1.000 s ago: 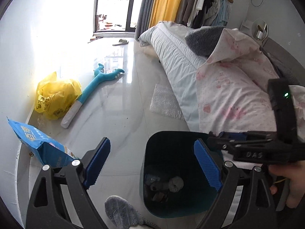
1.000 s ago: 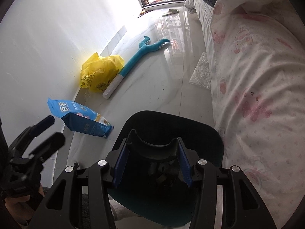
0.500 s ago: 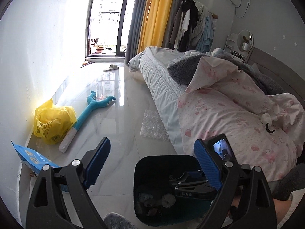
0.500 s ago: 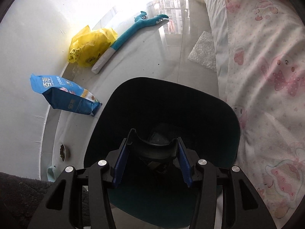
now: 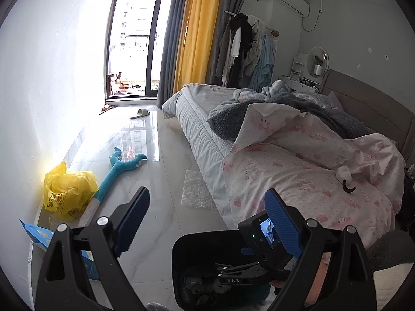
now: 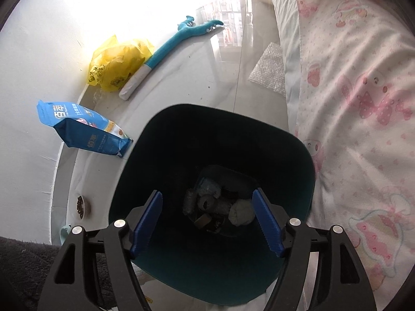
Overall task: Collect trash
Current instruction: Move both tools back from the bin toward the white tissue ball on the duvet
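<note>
My right gripper point(image 6: 207, 194) hangs pointing down over the dark teal bin point(image 6: 168, 142). Its jaws are opening and nothing is between the blue pads. Several crumpled bits of trash point(image 6: 215, 204) lie on the bin's bottom. My left gripper point(image 5: 207, 193) is open and empty, held higher to the left of the bin point(image 5: 181, 256) and looking across the room. On the floor by the wall lie a yellow plastic bag point(image 6: 119, 64), a blue pouch point(image 6: 83, 127) and, beside the bed, a sheet of bubble wrap point(image 6: 269, 70).
A bed with a pink quilt point(image 5: 298, 176) runs along the right, close to the bin. A teal plush toy point(image 5: 122, 168) lies on the glossy floor, a slipper point(image 5: 140, 113) near the balcony door. A small dish of pellets point(image 6: 81, 206) sits by the wall.
The right gripper sank over the bin and opened; the dark curved piece it held is gone from its jaws. The left gripper rose and tilted up toward the room.
</note>
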The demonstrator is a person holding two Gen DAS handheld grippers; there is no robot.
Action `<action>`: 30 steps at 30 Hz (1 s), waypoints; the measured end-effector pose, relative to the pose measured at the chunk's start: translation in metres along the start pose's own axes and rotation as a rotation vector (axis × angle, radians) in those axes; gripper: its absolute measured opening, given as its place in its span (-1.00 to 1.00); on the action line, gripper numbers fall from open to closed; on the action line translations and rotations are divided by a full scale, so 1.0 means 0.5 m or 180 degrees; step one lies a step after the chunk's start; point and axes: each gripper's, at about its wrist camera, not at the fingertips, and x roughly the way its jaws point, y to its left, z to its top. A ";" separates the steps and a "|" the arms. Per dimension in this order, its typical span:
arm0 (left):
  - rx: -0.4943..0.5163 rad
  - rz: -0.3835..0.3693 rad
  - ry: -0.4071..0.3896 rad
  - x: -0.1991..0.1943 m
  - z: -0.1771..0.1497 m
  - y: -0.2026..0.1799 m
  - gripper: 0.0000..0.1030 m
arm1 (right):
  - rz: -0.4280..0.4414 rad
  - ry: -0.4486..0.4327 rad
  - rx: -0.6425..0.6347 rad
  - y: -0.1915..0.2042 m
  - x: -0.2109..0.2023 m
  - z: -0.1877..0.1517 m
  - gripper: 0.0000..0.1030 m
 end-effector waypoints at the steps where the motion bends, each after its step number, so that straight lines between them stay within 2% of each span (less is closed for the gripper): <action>1: 0.0025 0.0001 -0.0001 -0.001 0.006 -0.004 0.79 | 0.0013 -0.0045 -0.0025 0.004 -0.010 0.002 0.45; 11: -0.0095 -0.0111 -0.0187 -0.023 0.056 -0.034 0.87 | -0.0009 -0.0638 -0.0335 0.022 -0.152 0.013 0.49; 16: -0.0097 -0.0197 -0.0138 -0.002 0.067 -0.061 0.87 | -0.0064 -0.0885 -0.0437 0.007 -0.223 0.008 0.50; 22: -0.0008 -0.0333 -0.0138 0.010 0.079 -0.105 0.88 | -0.0057 -0.1117 -0.0368 -0.043 -0.294 0.001 0.51; 30: 0.0097 -0.0473 -0.0086 0.043 0.084 -0.160 0.88 | -0.0203 -0.1302 -0.0193 -0.141 -0.357 -0.023 0.51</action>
